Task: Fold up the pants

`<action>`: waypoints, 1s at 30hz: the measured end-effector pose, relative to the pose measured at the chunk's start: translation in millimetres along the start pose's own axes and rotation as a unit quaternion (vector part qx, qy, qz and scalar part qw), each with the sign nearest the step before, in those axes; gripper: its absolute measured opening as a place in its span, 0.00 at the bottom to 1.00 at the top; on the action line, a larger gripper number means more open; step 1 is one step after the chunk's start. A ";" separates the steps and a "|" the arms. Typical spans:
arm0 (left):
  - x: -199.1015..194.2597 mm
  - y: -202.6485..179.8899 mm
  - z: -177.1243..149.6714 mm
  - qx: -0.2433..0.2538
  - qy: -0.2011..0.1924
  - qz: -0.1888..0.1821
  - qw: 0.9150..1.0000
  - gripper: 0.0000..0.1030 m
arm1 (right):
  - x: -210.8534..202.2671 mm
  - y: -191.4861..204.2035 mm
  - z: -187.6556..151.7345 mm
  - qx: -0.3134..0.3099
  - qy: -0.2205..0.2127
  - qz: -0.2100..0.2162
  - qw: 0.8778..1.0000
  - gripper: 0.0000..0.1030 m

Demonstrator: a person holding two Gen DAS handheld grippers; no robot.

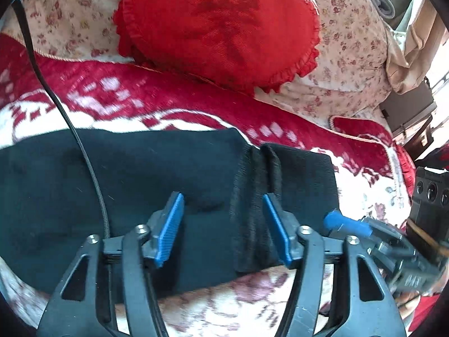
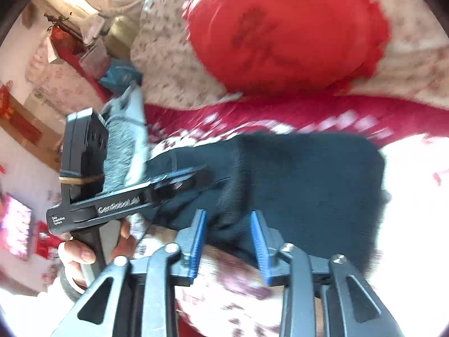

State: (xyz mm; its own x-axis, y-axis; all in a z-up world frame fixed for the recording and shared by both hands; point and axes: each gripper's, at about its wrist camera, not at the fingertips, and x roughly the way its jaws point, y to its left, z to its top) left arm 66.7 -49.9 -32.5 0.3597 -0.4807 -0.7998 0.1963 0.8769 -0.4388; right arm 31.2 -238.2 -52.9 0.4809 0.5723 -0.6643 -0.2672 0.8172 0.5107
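Left gripper nearest: jaws apart, nothing held, poised over black pants. Right gripper likewise parted, empty, over pants' near edge. Pants lie folded into compact dark slab on red-and-white patterned bedspread, toward its near edge, ribbed band on top. Fold looks largely done; perhaps one more fold or smoothing left. Red frilled cushion behind, toward far edge. No containers visible.

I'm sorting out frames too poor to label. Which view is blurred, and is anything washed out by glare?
Left wrist view: mostly sharp, the pants and red cushion crisp; only the bedspread smears slightly. Right wrist view: motion-blurred throughout, the bedspread at the right edge blown out to white; fisheye bending in both.
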 end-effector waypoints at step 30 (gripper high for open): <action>19.0 -13.0 -22.3 0.022 -0.024 0.055 0.998 0.13 | 6.5 -39.4 21.2 0.011 -0.034 -0.110 0.993 0.23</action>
State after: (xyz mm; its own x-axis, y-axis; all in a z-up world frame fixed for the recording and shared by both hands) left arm 50.7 -70.4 -51.1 0.4238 -0.3812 -0.8216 0.1916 0.9243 -0.3300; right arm 62.5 -268.1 -65.7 0.5817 0.3727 -0.7230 -0.1302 0.9200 0.3696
